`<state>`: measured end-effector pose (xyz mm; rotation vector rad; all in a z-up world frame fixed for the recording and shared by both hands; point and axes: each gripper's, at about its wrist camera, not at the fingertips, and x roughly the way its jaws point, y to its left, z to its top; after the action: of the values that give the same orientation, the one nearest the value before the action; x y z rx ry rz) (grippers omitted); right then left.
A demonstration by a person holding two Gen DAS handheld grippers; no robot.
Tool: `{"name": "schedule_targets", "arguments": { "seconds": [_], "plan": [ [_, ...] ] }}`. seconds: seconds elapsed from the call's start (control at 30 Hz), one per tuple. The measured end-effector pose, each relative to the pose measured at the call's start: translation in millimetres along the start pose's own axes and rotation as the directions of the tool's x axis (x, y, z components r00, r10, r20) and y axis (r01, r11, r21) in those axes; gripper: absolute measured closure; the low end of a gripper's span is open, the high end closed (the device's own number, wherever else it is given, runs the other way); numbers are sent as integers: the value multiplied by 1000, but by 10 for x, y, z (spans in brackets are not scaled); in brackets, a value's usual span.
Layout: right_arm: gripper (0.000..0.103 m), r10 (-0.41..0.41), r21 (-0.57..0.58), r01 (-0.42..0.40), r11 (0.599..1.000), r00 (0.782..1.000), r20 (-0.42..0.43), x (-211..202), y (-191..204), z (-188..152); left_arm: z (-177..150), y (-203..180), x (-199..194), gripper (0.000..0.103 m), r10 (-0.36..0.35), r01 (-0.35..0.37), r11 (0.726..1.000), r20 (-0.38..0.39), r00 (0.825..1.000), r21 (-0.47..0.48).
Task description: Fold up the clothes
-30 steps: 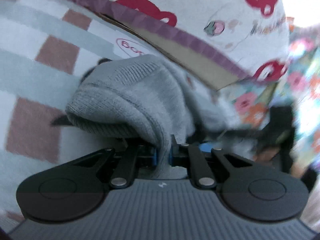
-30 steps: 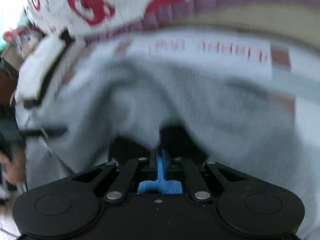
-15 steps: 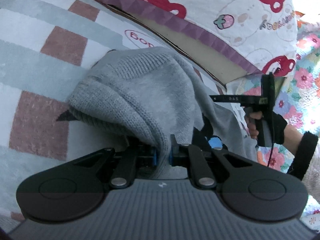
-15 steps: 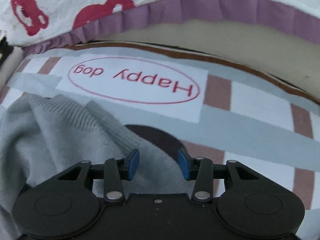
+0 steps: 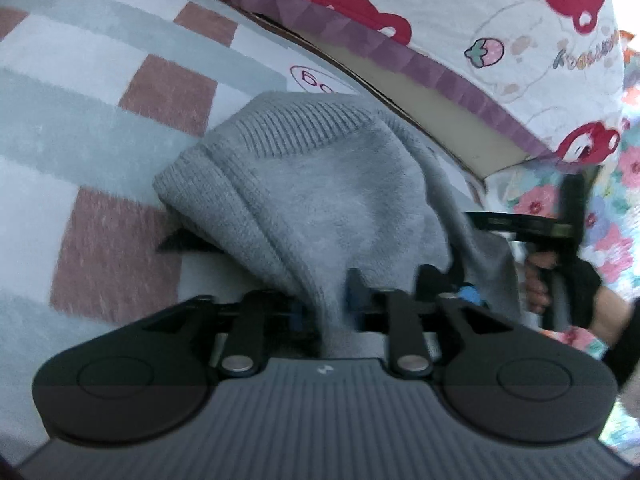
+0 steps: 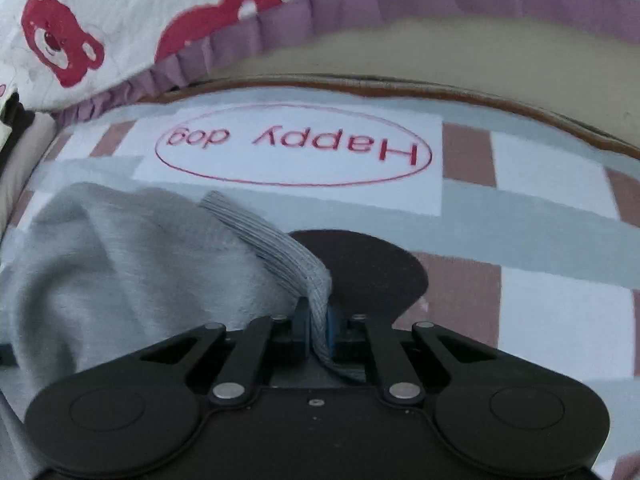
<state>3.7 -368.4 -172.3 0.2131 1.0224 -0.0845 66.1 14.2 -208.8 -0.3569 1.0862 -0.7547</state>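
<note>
A grey knit sweater lies bunched on a checked mat, its ribbed hem uppermost. My left gripper is shut on a fold of the sweater, which drapes over its blue pads. In the right wrist view the sweater spreads to the left, and my right gripper is shut on its ribbed edge. The right gripper also shows in the left wrist view, close to the right of the left one, with the hand that holds it behind.
The mat has a "Happy dog" oval print. A bed edge with a purple frill and a bear-print quilt rises just beyond the mat. A floral cloth hangs at the right.
My right gripper was open over the sweater's edge half a second ago; it has now closed on the ribbed hem. My left gripper keeps its hold and has shifted slightly.
</note>
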Motion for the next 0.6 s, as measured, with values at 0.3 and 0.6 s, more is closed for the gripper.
{"name": "schedule_targets", "arguments": {
  "seconds": [0.3,0.6],
  "plan": [
    [97,-174,-89,206,974,944,280,-709,91,108,378,-198,209,92,72,-85,990,114,991,115],
    [100,-337,30,370,929,807,485,-1378,-453,238,823,-1040,-116,92,19,-217,897,457,889,385]
  ]
}}
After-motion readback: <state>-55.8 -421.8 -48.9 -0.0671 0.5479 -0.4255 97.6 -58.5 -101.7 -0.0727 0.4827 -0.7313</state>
